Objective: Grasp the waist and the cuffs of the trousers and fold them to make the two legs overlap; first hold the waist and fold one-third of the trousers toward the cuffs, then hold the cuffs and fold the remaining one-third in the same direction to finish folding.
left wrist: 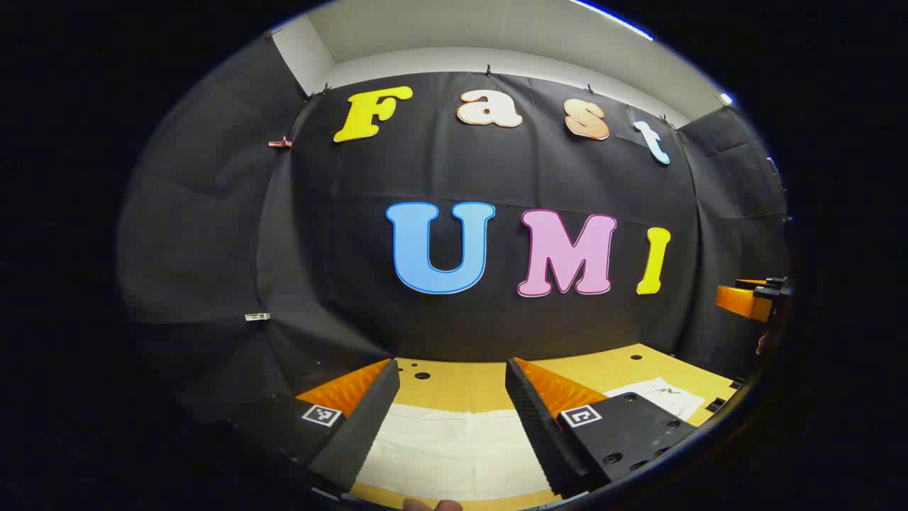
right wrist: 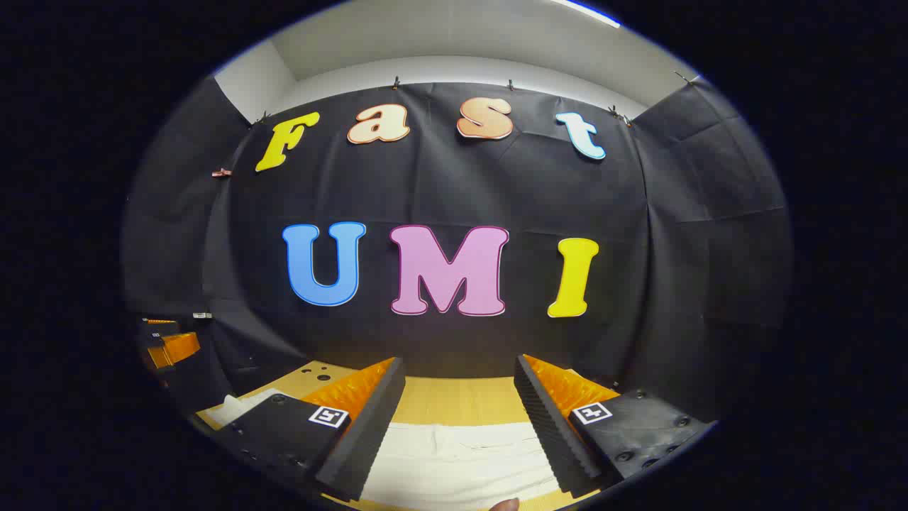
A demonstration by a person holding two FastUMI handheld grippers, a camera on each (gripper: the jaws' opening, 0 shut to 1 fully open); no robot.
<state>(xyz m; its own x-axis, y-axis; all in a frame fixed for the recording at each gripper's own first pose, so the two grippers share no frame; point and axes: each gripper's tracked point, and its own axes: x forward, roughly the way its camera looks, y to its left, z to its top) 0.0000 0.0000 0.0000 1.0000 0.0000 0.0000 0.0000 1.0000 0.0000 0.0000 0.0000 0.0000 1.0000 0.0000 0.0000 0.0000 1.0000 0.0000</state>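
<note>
1. A pale wooden table (left wrist: pixel 454 387) with small dark holes near its far edge is seen in both views; it is backed by a black cloth wall (left wrist: pixel 355 284), above which a strip of white wall and ceiling is visible.
2. The white trousers (left wrist: pixel 454 451) are laid flat on the table, near its front edge, with bare wood left between them and the cloth wall.
3. In the left gripper view, the left gripper (left wrist: pixel 454 411) is held above the trousers with its fingers spread wide and nothing between them; the white cloth is seen through the gap.
4. In the right gripper view, the right gripper (right wrist: pixel 460 419) is likewise held over the trousers (right wrist: pixel 457 461), fingers parted and empty.
5. Whether either gripper touches the cloth cannot be told.
6. A fingertip (right wrist: pixel 505 504) is seen at the trousers' near edge.
</note>
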